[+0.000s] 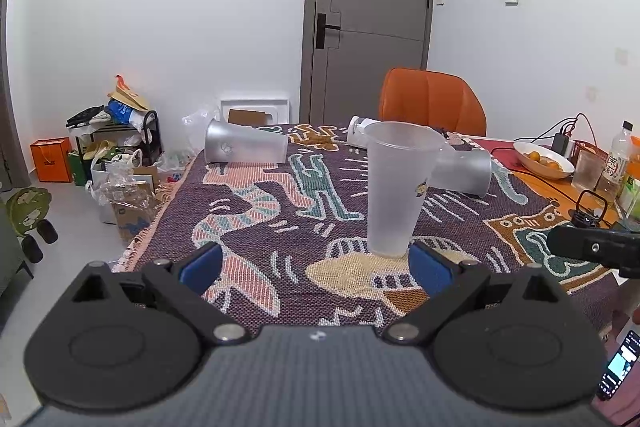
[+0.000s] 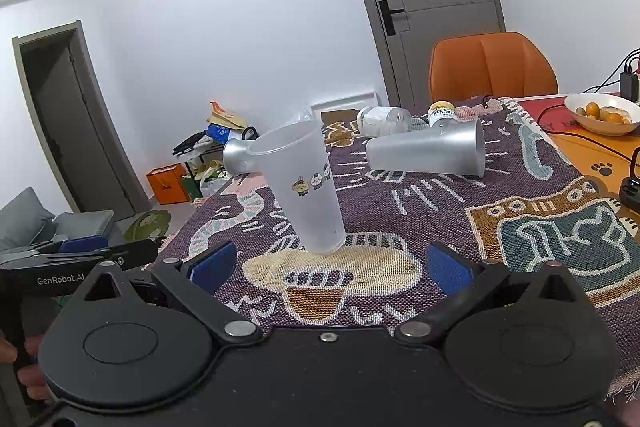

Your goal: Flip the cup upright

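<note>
A frosted translucent cup (image 1: 396, 187) stands upright on the patterned cloth (image 1: 280, 211), mouth up; it also shows in the right wrist view (image 2: 308, 187). Two more frosted cups lie on their sides: one at the far left (image 1: 244, 147), one behind the upright cup (image 1: 464, 169), also in the right wrist view (image 2: 428, 151). My left gripper (image 1: 316, 267) is open and empty, its right pad (image 1: 430, 273) just in front of the cup's base. My right gripper (image 2: 332, 267) is open and empty, just in front of the same cup.
An orange chair (image 1: 432, 103) stands behind the table. A bowl of oranges (image 1: 544, 157), bottles (image 1: 618, 155), cables and a charger lie at the right. Two small bottles (image 2: 384, 121) lie at the cloth's far edge. Bags and boxes (image 1: 116, 163) clutter the floor left.
</note>
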Motion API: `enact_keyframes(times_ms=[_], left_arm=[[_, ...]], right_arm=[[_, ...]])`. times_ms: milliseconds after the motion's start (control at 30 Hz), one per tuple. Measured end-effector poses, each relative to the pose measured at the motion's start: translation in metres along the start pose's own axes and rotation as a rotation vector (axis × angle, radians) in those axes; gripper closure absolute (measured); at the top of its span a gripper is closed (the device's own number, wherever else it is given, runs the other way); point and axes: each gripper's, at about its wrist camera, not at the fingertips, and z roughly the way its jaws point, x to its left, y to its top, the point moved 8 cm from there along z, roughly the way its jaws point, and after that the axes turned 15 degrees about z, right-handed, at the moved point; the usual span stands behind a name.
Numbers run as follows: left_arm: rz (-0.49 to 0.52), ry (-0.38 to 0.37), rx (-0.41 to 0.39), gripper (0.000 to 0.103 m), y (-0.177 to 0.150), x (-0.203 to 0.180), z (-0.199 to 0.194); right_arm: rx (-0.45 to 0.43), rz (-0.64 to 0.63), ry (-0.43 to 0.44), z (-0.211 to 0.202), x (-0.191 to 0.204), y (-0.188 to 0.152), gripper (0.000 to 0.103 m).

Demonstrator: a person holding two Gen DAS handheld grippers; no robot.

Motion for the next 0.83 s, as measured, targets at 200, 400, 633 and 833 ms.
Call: enact_keyframes(times_ms=[200, 400, 633, 833], left_arm=[[0.0, -0.001, 0.001, 0.004, -0.0002, 0.0001, -0.0008], [-0.003, 0.003, 0.008, 0.004, -0.0013, 0.0002, -0.001], [0.0, 0.005, 0.002, 0.004, -0.0021, 0.0014, -0.0022], [0.005, -0.004, -0.003, 0.004, -0.0013, -0.0003, -0.0009]], right_arm=[[-0.001, -0.002, 0.001, -0.0007, 0.0009, 0.0002, 0.0], [0.001, -0.005, 0.004, -0.0005, 0.0017, -0.0002, 0.0], [0.001, -0.004, -0.001, -0.0006, 0.0015, -0.0008, 0.0], [0.005, -0.001, -0.006, 0.0011, -0.001, -0.0019, 0.0]])
